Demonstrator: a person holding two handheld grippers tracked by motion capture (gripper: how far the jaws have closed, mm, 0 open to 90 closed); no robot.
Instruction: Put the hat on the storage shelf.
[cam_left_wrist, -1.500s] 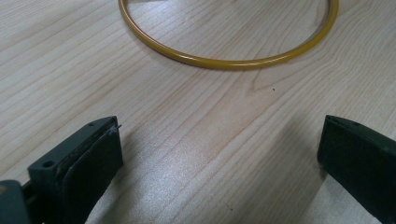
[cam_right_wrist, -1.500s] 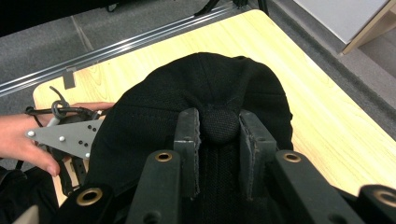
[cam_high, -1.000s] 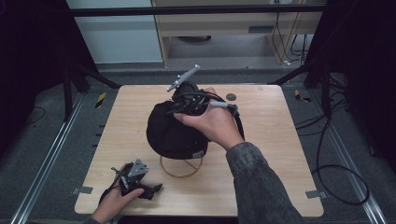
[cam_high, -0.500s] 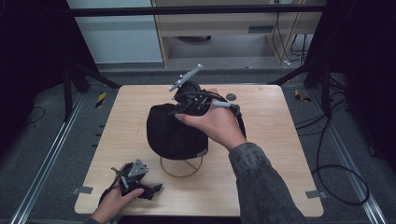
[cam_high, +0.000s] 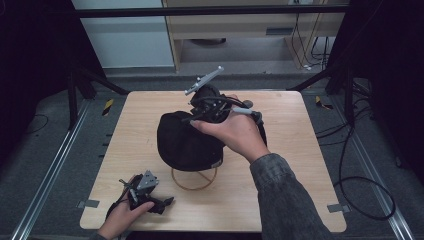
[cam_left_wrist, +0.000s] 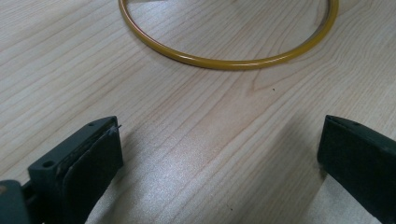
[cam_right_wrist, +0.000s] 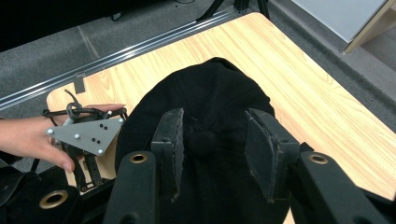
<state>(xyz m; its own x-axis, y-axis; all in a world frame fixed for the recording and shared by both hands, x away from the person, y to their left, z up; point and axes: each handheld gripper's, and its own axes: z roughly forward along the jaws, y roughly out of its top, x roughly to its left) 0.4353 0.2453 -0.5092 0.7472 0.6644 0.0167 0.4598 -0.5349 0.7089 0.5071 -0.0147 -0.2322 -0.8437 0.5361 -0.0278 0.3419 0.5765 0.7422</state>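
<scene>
1. Right gripper (cam_right_wrist: 212, 154) sits over the crown of the black cap (cam_high: 187, 142), my jaws straddling the cap's top button (cam_right_wrist: 201, 141) with a gap on each side; the pads touch nothing. They have just been opening, the button between them but not pinched.
2. The cap rests draped on a yellow wire stand (cam_high: 194, 178) in the middle of the wooden table (cam_high: 295, 165), directly below my right gripper, so the coming move is straight up and away, I judge.
3. My left gripper (cam_high: 145, 192) lies low at the table's near left corner, jaws wide, nothing between them; the stand's ring base (cam_left_wrist: 224, 58) is ahead of it, well apart.
4. Against the earlier high views, the cap's crown looks looser under my right gripper; the left one is unchanged.
</scene>
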